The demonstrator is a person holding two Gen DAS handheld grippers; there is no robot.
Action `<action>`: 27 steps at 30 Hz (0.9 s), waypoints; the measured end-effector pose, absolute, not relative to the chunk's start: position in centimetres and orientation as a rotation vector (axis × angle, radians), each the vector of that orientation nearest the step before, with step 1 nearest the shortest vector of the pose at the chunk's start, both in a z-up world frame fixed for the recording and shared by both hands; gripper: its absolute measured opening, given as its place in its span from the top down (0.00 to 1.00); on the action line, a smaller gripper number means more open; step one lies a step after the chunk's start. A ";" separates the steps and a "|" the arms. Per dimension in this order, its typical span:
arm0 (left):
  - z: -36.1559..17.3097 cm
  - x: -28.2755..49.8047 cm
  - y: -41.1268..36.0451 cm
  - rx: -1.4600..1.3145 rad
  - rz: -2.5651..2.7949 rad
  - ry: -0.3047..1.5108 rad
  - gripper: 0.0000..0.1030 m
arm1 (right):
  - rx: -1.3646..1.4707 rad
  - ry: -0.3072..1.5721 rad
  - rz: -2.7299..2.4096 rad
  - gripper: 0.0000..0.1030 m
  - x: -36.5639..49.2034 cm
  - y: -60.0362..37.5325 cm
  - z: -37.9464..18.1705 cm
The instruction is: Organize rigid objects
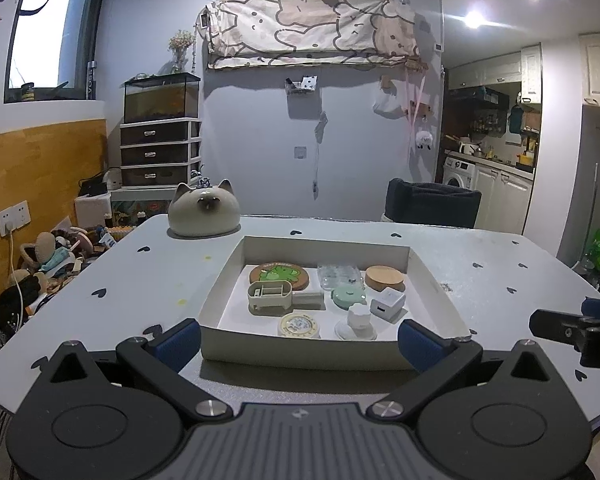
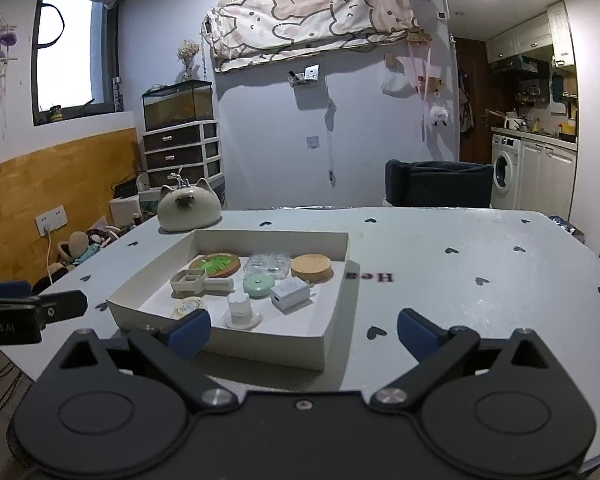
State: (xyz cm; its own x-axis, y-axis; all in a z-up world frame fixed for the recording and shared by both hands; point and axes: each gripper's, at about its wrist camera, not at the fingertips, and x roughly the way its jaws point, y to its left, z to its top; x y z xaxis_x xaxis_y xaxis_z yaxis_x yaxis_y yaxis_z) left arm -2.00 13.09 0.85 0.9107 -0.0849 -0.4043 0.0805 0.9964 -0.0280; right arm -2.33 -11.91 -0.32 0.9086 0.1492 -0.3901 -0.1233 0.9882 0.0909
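A shallow white box (image 1: 224, 280) (image 2: 336, 304) sits on the table and holds several small items: a round green-printed coaster (image 1: 279, 275) (image 2: 215, 263), a wooden lid (image 1: 385, 278) (image 2: 312, 267), a white charger cube (image 1: 387, 303) (image 2: 290, 293), a mint round case (image 1: 347, 297) (image 2: 259, 285), a beige holder (image 1: 269, 298) (image 2: 189, 282), a tape roll (image 1: 299, 325) (image 2: 188, 306), a white knob (image 1: 358, 320) (image 2: 241, 310) and a clear case (image 1: 338, 274) (image 2: 269, 262). My left gripper (image 1: 299, 344) is open just before the box's near wall. My right gripper (image 2: 304, 334) is open at the box's near right corner. Both hold nothing.
A ceramic cat-shaped pot (image 1: 204, 212) (image 2: 189, 208) stands on the table behind the box's left corner. A dark chair (image 1: 432, 202) (image 2: 438, 184) is at the table's far edge. The heart-dotted tabletop (image 2: 480, 280) stretches right of the box. Toys lie on the floor at left (image 1: 52, 256).
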 end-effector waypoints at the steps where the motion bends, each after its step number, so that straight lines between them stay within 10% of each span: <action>1: 0.8 -2.0 13.0 -0.009 -0.085 0.418 0.00 | 0.064 0.407 0.138 0.02 -2.4 -11.9 -0.3; 27: 0.8 -2.1 13.3 -0.016 -0.059 0.423 0.00 | 0.044 0.412 0.111 0.02 -2.4 -12.1 -0.2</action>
State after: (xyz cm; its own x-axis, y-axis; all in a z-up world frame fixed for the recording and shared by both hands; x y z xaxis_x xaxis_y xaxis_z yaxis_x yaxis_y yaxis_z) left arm -2.14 13.32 0.78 0.9103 -0.0605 -0.4095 0.0540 0.9982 -0.0274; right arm -2.43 -12.11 -0.24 0.9102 0.1168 -0.3973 -0.0990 0.9930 0.0650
